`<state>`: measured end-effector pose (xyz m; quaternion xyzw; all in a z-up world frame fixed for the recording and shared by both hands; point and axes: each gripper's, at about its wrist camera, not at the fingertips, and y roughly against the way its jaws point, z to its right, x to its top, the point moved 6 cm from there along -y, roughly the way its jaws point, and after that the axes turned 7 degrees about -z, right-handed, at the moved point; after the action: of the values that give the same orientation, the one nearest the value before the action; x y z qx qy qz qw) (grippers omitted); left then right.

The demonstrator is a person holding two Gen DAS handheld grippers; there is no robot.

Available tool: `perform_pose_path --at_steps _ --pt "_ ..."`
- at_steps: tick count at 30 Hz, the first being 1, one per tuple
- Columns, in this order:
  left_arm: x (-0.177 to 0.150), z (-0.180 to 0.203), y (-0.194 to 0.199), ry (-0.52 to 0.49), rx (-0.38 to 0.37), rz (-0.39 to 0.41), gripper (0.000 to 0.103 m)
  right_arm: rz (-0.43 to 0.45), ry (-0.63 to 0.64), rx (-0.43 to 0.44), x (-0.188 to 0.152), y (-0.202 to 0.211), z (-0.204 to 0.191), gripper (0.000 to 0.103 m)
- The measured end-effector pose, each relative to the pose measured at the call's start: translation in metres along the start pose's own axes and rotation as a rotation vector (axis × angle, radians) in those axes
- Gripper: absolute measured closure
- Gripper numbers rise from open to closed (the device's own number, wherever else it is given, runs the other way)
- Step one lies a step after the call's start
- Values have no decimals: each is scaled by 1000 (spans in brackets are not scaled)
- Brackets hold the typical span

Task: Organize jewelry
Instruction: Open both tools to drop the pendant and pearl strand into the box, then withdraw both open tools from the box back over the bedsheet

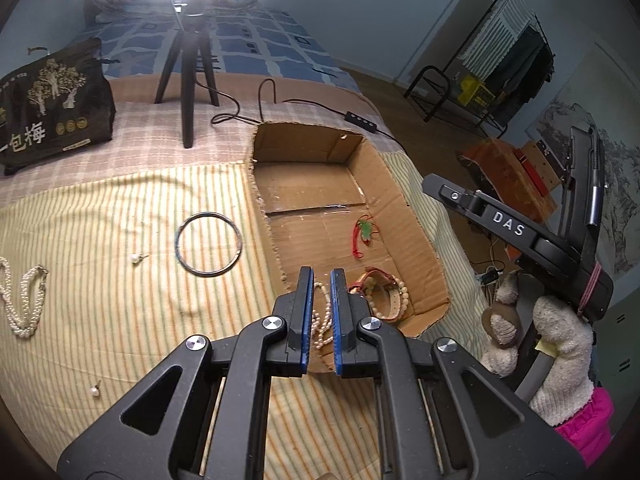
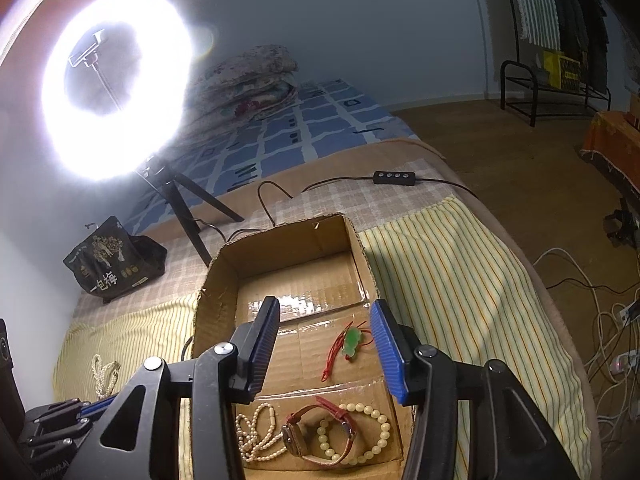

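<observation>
Cardboard box (image 2: 224,280), open-topped, on the striped cloth (image 1: 100,320) over a bed. Contents, clearest in the right wrist view: green pendant on red cord (image 2: 351,343) mid-floor; pearl strand (image 2: 256,436), red-strapped watch (image 2: 320,436) and pale bead bracelet (image 2: 372,432) together at the near end, watch overlapping bracelet.

Outside the box, left wrist view only: dark bangle (image 1: 209,245) just beside the box wall; two pearl earrings (image 1: 138,258) (the second nearer the camera); twisted pearl necklace (image 1: 24,300) far left.

Left gripper (image 1: 321,276): fingers nearly together, a narrow gap, nothing pinched, above the box's near end.

Right gripper (image 2: 324,312): spread wide, empty, over the box.
</observation>
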<state>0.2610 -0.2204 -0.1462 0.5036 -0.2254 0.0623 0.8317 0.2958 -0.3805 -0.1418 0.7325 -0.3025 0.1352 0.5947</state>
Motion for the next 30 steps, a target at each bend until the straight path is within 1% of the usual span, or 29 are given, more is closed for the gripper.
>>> perform_pose_path --at_steps 2,7,10,11,12,14,15,19,21,23,30 --pt "0 -4 4 2 9 5 98 2 5 1 -1 2 -3 54" --pt "0 -19 17 11 35 21 98 11 25 -1 -4 8 -13 47" --pt "-1 -32 27 26 56 34 98 18 40 -1 -6 12 -21 41" --pt "-2 -37 30 31 64 38 97 21 43 -1 -6 13 -24 37" --pt "-2 -42 33 35 71 42 92 25 45 -1 -6 13 -26 35" --pt "-3 -52 40 41 90 54 78 32 52 5 -6 15 -32 31" --pt "-3 -57 44 44 102 60 76 34 55 9 -7 16 -35 29" --pt "-6 -79 57 62 132 74 74 44 80 23 -8 21 -52 21" --pt "-7 -90 65 74 149 81 74 45 99 31 -10 22 -59 15" --pt "-9 -104 74 86 171 90 74 45 126 42 -14 24 -69 13" --pt "-16 -142 95 124 215 102 71 38 237 68 -29 28 -104 12"
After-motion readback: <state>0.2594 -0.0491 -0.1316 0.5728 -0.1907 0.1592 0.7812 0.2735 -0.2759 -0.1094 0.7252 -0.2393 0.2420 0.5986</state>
